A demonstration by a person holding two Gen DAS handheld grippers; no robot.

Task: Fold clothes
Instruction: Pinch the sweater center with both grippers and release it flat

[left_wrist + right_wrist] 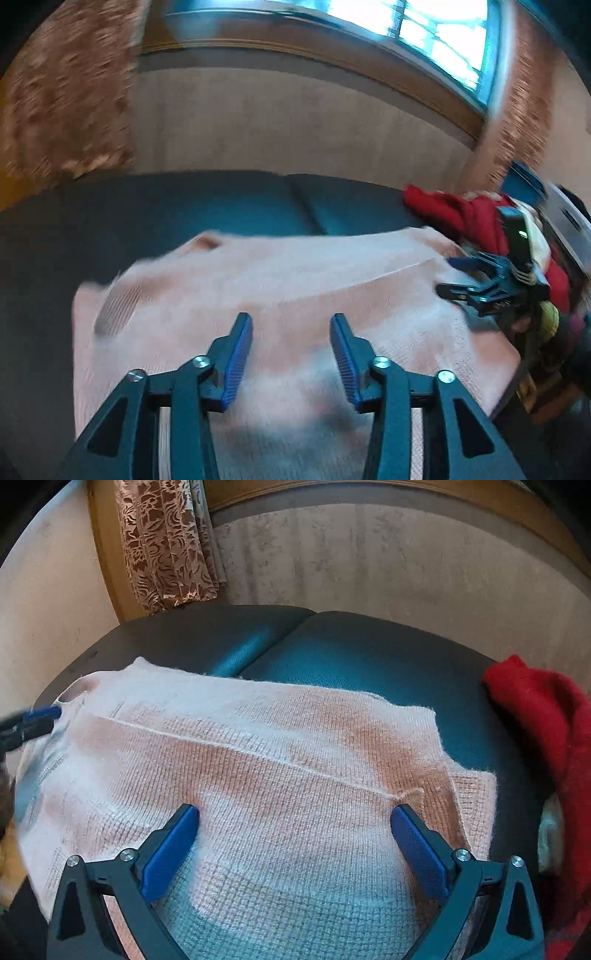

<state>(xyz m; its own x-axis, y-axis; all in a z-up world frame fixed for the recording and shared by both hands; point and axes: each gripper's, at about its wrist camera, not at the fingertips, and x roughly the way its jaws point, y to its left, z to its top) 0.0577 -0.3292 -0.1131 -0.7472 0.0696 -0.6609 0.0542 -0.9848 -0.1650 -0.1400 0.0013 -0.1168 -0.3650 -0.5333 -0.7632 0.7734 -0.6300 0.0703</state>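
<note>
A pink knitted sweater point(258, 775) lies spread flat on a dark padded worktop point(351, 657), already doubled over in part: a straight folded edge runs slantwise across it and a narrower layer shows under its right side. Both grippers hang above it with nothing in them; the left gripper point(291, 354) has its fingers parted over the near part of the cloth, and the right gripper point(295, 845) has its fingers spread wider over the near right. By my reading a fold is partway made, though such a lie could equally belong to a sweater being smoothed after its last fold, so I would not say which edge gets picked next. The knit is loose, ribbed and fuzzy, soft enough to sag and slip from a shallow pinch. A heap of red woolly clothes point(543, 716) sits at the right of the worktop, beside the sweater.
</note>
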